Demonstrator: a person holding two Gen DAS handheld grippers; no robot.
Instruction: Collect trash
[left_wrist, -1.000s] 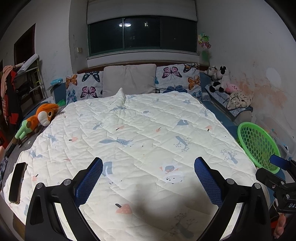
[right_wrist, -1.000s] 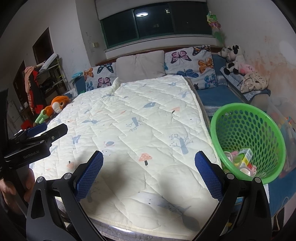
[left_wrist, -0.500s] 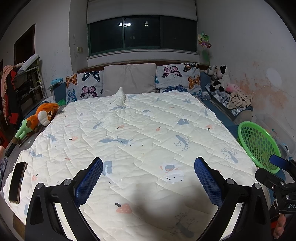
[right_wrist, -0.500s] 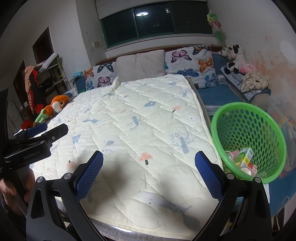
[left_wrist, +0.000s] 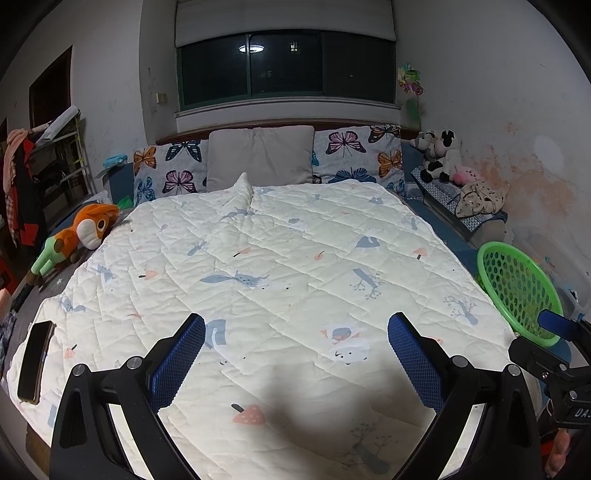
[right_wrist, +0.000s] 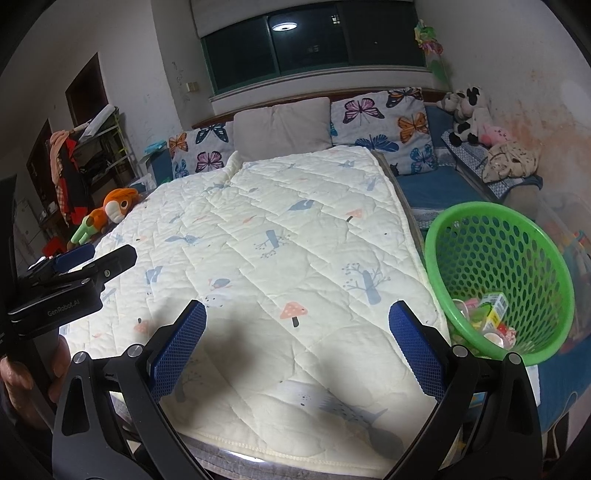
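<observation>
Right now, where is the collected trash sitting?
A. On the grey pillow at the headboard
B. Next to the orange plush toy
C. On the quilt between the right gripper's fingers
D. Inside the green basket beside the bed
D. The right wrist view shows small packages and wrappers lying in the bottom of the green basket, while the right gripper is open and holds nothing.

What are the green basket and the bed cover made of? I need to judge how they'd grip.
The green basket looks like glossy moulded plastic: uniform colour, regular perforated holes, smooth rim. The bed cover looks like soft matte quilted fabric: stitched diamond lines, puffy panels, printed motifs.
</observation>
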